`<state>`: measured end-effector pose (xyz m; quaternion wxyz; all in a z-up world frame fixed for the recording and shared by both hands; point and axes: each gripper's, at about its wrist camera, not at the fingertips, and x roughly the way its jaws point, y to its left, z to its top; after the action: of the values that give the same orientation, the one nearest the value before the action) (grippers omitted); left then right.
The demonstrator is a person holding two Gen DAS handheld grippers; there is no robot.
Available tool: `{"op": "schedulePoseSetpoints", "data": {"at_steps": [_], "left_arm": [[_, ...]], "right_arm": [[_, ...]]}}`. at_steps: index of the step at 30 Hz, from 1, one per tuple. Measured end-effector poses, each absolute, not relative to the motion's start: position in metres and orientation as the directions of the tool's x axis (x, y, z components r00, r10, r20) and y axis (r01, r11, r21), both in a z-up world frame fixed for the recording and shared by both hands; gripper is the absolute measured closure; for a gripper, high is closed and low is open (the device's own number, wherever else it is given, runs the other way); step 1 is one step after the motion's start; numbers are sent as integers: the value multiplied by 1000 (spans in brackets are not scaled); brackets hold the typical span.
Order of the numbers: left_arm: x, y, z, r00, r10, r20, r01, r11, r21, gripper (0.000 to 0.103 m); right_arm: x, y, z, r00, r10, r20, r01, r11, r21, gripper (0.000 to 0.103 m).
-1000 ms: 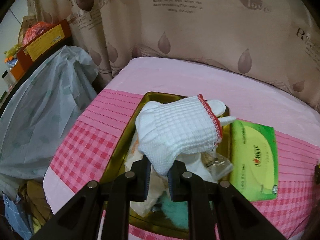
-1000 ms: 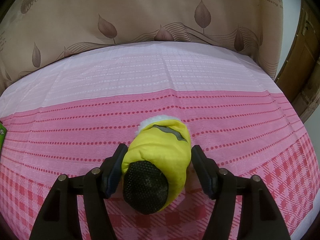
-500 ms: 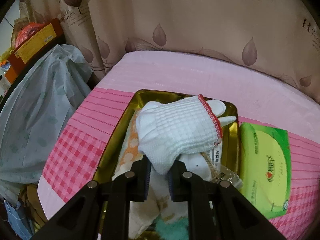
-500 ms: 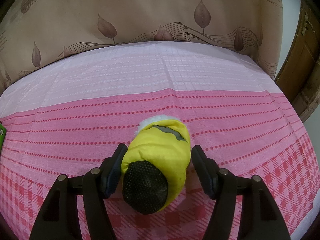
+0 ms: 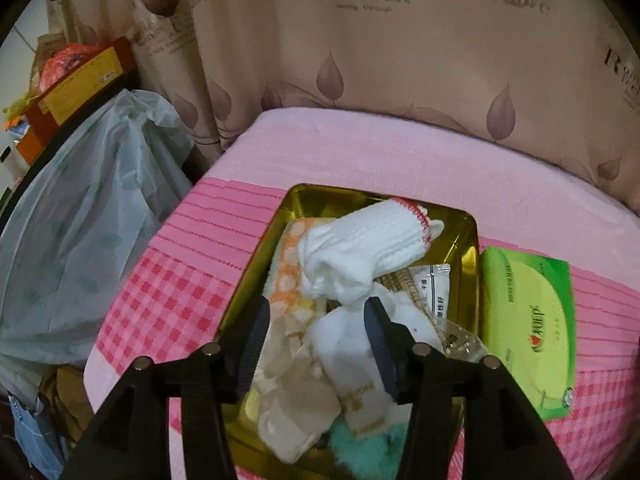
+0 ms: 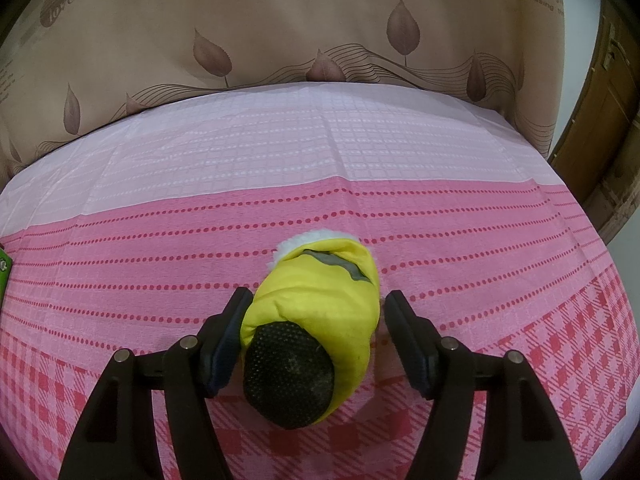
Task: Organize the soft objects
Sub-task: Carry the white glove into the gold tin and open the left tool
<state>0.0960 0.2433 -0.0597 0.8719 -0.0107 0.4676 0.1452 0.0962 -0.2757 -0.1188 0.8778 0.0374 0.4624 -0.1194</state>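
Note:
In the left wrist view my left gripper (image 5: 316, 320) is open above a gold metal tray (image 5: 468, 248). A white knit glove with a red cuff (image 5: 368, 244) lies loose on the pile in the tray, just beyond the fingertips. Under it lie cream and white socks (image 5: 304, 392), an orange checked cloth (image 5: 288, 276) and a teal fluffy item (image 5: 360, 444). In the right wrist view my right gripper (image 6: 316, 316) is open around a small yellow padded shoe with a black dotted sole (image 6: 320, 320) on the pink cloth; the left pad touches it, the right stands apart.
A green tissue pack (image 5: 528, 332) lies right of the tray. Clear sachets (image 5: 436, 288) sit in the tray's right side. A pale plastic bag (image 5: 80, 216) and boxes (image 5: 76, 80) stand off the table's left edge. A leaf-print curtain (image 6: 320, 32) hangs behind the table.
My left gripper opened and let the white glove drop onto the pile in the tray. The right gripper and yellow shoe have not moved.

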Motion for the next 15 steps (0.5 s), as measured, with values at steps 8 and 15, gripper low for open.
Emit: {"op": "schedulePoseSetpoints", "data": {"at_steps": [8,15], "left_arm": [[55,231,-27,597,260,-759,-282,954,104,53],[28,219,-17,636,262,-726,-260,958,118,53]], "right_arm": [[95,-278,-120,547,-162,-821,245,969,-29,38],[94,-279,-120,548,-159,-821,244,969,-24,38]]}}
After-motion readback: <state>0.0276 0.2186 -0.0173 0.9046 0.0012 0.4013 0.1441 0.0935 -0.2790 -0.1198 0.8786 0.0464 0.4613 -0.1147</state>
